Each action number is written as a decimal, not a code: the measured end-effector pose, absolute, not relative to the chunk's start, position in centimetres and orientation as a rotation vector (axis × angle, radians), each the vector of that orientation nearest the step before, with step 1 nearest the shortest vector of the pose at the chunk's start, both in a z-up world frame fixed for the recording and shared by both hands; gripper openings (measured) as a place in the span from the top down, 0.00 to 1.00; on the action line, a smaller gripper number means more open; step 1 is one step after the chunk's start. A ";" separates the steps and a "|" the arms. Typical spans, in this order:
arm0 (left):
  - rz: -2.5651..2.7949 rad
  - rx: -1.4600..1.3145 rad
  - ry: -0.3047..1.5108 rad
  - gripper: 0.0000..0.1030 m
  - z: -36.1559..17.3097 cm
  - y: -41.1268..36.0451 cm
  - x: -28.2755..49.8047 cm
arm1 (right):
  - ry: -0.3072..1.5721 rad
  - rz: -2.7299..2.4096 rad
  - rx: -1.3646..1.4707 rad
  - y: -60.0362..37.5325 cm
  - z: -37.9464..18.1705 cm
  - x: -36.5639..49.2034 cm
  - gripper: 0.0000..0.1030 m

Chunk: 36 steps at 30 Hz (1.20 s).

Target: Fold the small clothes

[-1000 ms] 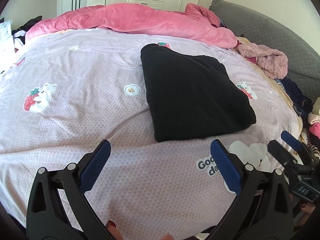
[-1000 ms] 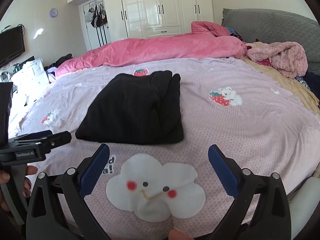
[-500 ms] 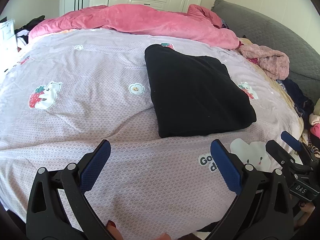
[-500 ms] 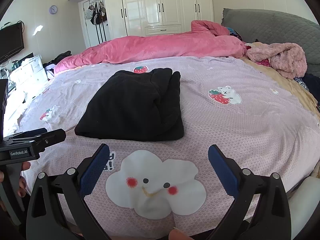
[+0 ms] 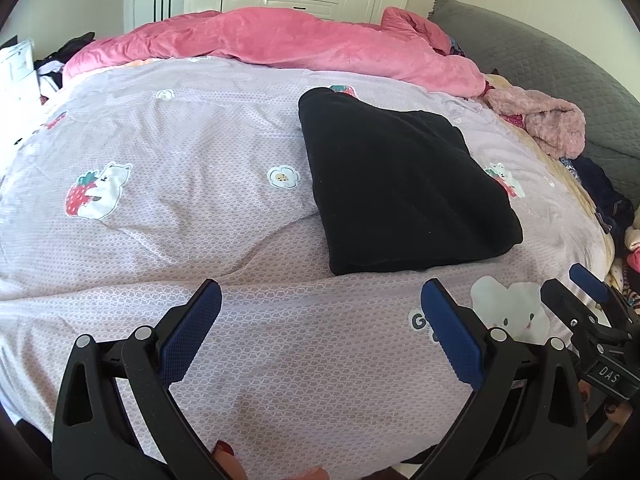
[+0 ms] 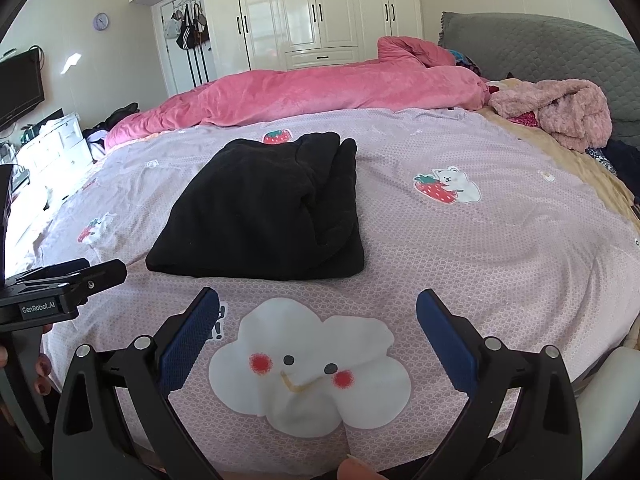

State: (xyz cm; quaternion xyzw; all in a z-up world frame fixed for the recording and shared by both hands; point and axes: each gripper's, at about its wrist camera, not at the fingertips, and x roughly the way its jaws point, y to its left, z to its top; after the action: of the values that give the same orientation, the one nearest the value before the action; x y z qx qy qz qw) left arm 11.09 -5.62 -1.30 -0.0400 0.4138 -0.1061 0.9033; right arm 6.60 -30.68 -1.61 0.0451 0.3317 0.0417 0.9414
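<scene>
A black garment (image 5: 400, 184) lies folded into a thick rectangle on the lilac bedspread (image 5: 180, 220); it also shows in the right wrist view (image 6: 264, 212), with its layered fold edges on the right side. My left gripper (image 5: 320, 320) is open and empty, held above the bedspread short of the garment's near edge. My right gripper (image 6: 316, 328) is open and empty, above a white cloud print (image 6: 312, 364), short of the garment. Each gripper shows at the edge of the other's view.
A pink duvet (image 6: 320, 88) is bunched along the far side of the bed. A pink fluffy garment (image 6: 560, 112) and dark clothes lie at the right by the grey headboard (image 6: 540, 48). White wardrobes (image 6: 312, 12) stand behind. The bed's edge is just below both grippers.
Both grippers have drawn back a little from the black garment and risen slightly. Both stay open. The garment has not moved.
</scene>
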 end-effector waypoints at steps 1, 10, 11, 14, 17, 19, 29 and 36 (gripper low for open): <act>-0.219 -0.083 0.856 0.09 -1.3 -5.6 11.1 | 0.676 0.085 0.090 -30.7 -1.6 6.6 0.04; -0.205 -0.079 0.856 0.09 -1.4 -5.3 11.1 | 0.680 0.084 0.085 -30.5 -1.8 6.6 0.04; -0.205 -0.080 0.856 0.09 -1.4 -5.3 11.1 | 0.680 0.085 0.085 -30.5 -1.8 6.6 0.04; -0.203 -0.077 0.855 0.09 -1.4 -5.3 11.1 | 0.680 0.085 0.084 -30.5 -1.8 6.6 0.04; -0.205 -0.075 0.857 0.09 -1.4 -5.5 11.1 | 0.679 0.085 0.084 -30.5 -1.7 6.6 0.04; -0.205 -0.076 0.856 0.09 -1.4 -5.5 11.1 | 0.680 0.084 0.085 -30.6 -1.8 6.6 0.04; -0.203 -0.076 0.852 0.09 -1.3 -5.2 11.1 | 0.680 0.082 0.084 -30.6 -1.8 6.6 0.04; -0.205 -0.079 0.849 0.09 -1.2 -5.0 11.0 | 0.681 0.080 0.083 -30.6 -1.8 6.5 0.04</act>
State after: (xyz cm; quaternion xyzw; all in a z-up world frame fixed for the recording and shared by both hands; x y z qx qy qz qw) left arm 11.04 -5.02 -1.16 -0.0380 0.4110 -0.0993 0.9054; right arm 6.53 -30.64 -1.82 0.0405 0.3337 0.0394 0.9410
